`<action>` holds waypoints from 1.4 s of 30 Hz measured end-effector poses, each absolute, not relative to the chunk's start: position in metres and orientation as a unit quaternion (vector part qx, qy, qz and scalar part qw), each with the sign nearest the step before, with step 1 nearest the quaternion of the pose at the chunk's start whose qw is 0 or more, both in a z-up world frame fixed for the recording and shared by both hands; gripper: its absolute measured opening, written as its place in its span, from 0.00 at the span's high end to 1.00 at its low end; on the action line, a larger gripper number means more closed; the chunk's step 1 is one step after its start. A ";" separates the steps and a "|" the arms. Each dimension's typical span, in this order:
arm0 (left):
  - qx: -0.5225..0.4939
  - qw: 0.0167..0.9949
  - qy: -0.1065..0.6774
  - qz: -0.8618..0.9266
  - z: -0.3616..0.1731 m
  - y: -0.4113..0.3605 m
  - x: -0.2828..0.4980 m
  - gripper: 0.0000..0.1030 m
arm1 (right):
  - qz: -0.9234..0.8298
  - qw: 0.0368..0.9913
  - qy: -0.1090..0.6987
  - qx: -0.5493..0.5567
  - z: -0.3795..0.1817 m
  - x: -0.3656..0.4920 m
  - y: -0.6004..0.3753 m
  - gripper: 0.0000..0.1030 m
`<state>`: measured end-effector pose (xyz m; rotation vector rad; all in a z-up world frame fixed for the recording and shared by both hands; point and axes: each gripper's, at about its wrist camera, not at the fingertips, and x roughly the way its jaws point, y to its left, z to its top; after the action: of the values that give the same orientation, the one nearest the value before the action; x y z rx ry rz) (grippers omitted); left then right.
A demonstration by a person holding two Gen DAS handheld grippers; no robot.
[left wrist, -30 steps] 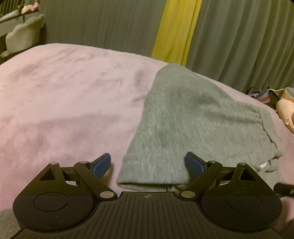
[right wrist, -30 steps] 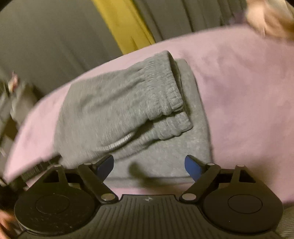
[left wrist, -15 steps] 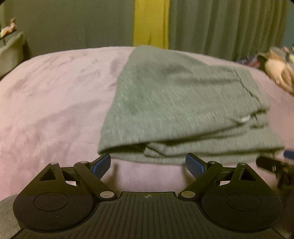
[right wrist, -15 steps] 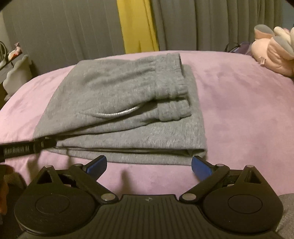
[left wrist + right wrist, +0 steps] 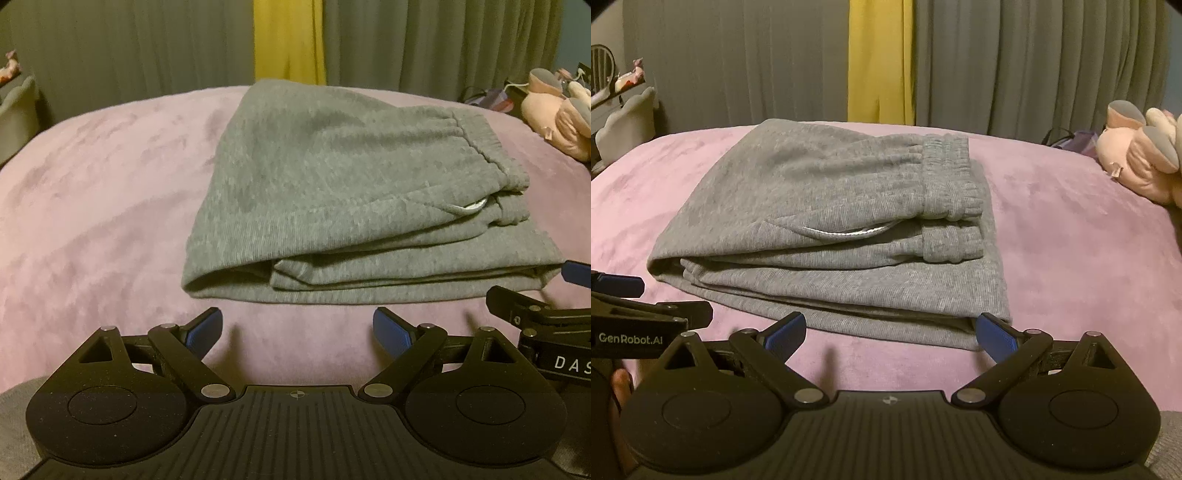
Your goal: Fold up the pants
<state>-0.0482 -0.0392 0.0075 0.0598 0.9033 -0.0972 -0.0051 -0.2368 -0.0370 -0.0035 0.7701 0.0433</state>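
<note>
Grey sweatpants point(image 5: 332, 192) lie folded in a thick stack on the pink bedspread point(image 5: 92, 206), waistband on the right and a white drawstring showing. They also show in the right wrist view point(image 5: 827, 229). My left gripper point(image 5: 297, 328) is open and empty, just short of the stack's near edge. My right gripper point(image 5: 890, 332) is open and empty, its fingertips at the stack's near edge. The right gripper's fingers also show in the left wrist view point(image 5: 532, 314), and the left gripper's fingers show in the right wrist view point(image 5: 646, 314).
Grey curtains with a yellow strip point(image 5: 881, 62) hang behind the bed. Pink plush toys point(image 5: 1141, 166) lie at the bed's right edge. A pale cushioned chair point(image 5: 628, 122) and a shelf stand at the far left.
Both grippers have pulled back from the folded pants toward me and levelled out. The pants lie where they were, released. Both stay open.
</note>
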 end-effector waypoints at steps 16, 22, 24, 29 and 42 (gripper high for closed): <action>0.033 0.892 0.448 -0.051 0.002 -0.041 -0.046 0.10 | 0.019 0.921 0.390 0.016 -0.043 -0.001 -0.239 0.04; 0.031 0.891 0.449 -0.052 0.002 -0.041 -0.046 0.10 | 0.017 0.919 0.393 0.020 -0.044 -0.001 -0.240 0.04; 0.030 0.891 0.450 -0.052 0.002 -0.041 -0.046 0.10 | 0.017 0.919 0.393 0.019 -0.044 -0.002 -0.240 0.04; 0.031 0.891 0.451 -0.052 0.002 -0.042 -0.046 0.10 | 0.016 0.919 0.393 0.021 -0.045 -0.001 -0.241 0.04; 0.030 0.890 0.452 -0.053 0.001 -0.042 -0.046 0.10 | 0.013 0.918 0.395 0.023 -0.045 -0.002 -0.241 0.04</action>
<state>-0.0460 -0.0419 0.0006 0.0617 0.9379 -0.1094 -0.0016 -0.2412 -0.0448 0.0471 0.8115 0.0276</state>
